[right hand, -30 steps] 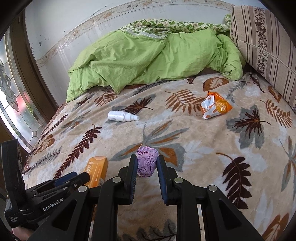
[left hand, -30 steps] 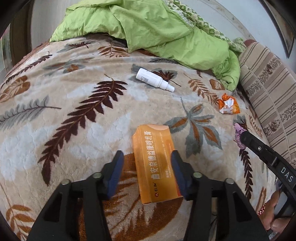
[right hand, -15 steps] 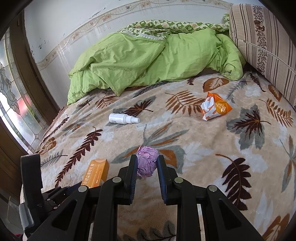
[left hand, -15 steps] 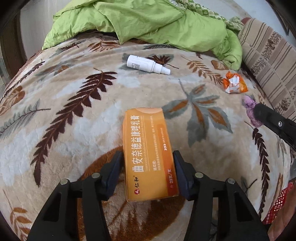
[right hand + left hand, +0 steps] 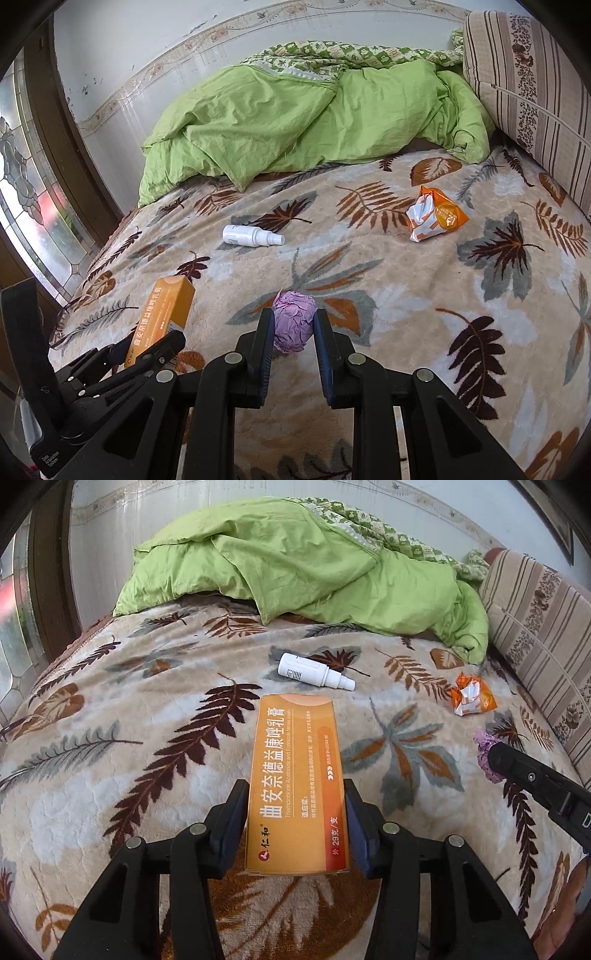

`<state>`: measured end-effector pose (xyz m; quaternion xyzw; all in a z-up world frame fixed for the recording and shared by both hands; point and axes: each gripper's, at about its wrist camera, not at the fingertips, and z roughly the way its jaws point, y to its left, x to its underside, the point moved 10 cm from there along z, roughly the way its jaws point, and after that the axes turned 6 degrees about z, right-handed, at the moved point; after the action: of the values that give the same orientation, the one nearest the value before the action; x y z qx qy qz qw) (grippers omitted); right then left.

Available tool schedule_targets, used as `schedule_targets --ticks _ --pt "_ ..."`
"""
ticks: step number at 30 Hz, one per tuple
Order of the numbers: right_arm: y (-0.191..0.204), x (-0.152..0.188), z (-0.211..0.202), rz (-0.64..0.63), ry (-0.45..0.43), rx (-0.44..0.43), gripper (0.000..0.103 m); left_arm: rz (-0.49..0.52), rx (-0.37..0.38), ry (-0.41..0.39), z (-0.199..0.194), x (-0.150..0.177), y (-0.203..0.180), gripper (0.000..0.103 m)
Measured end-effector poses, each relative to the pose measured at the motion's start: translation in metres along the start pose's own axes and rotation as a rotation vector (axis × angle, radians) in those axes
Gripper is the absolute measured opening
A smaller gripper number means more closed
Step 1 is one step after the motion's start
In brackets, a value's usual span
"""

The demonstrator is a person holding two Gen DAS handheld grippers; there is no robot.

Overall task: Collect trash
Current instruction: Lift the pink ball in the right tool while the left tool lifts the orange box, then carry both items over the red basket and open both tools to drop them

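An orange medicine box (image 5: pixel 295 768) with white print sits lengthwise between my left gripper's (image 5: pixel 293 790) jaws, which are closing with both pads against its long sides. In the right wrist view the orange box (image 5: pixel 162 314) tilts with its far end raised off the leaf-patterned blanket (image 5: pixel 424 295), held by the left gripper (image 5: pixel 147 349). My right gripper (image 5: pixel 293 317) is shut on a crumpled purple paper ball (image 5: pixel 295 328) resting low on the blanket. The left wrist view shows that purple ball (image 5: pixel 484 749) at the right edge.
A white spray bottle (image 5: pixel 314 672) lies on the blanket beyond the box. A crumpled orange-and-white wrapper (image 5: pixel 472 699) lies farther right. A green quilt (image 5: pixel 314 572) is bunched at the back, a striped pillow (image 5: pixel 543 627) stands at the right, and a stained-glass window (image 5: pixel 22 192) is at the left.
The left jaws have narrowed onto the orange box, and the box has come up off the blanket, its far end tilting upward. The right gripper and purple ball have stayed still.
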<state>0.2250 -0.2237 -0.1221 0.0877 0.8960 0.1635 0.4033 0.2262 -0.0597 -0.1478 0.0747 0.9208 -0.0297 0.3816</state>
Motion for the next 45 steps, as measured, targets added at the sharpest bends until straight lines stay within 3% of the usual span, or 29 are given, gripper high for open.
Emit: schedule_targets --ticks 32,36,40,45 --pt "0.005 0.004 0.005 0.003 0.016 -0.023 0.023 0.093 -0.061 -0.063 -0.012 -0.006 -0.014 0.048" --pt "0.005 0.003 0.000 0.019 0.009 -0.033 0.023 0.094 -0.038 -0.072 -0.019 -0.005 -0.019 0.048" --pt "-0.008 -0.001 -0.018 0.113 0.000 -0.060 0.023 0.095 0.066 -0.077 -0.038 -0.001 -0.036 0.048" --pt "-0.036 0.004 -0.076 0.215 -0.042 -0.106 0.023 0.170 0.215 -0.104 -0.072 0.002 -0.083 0.048"
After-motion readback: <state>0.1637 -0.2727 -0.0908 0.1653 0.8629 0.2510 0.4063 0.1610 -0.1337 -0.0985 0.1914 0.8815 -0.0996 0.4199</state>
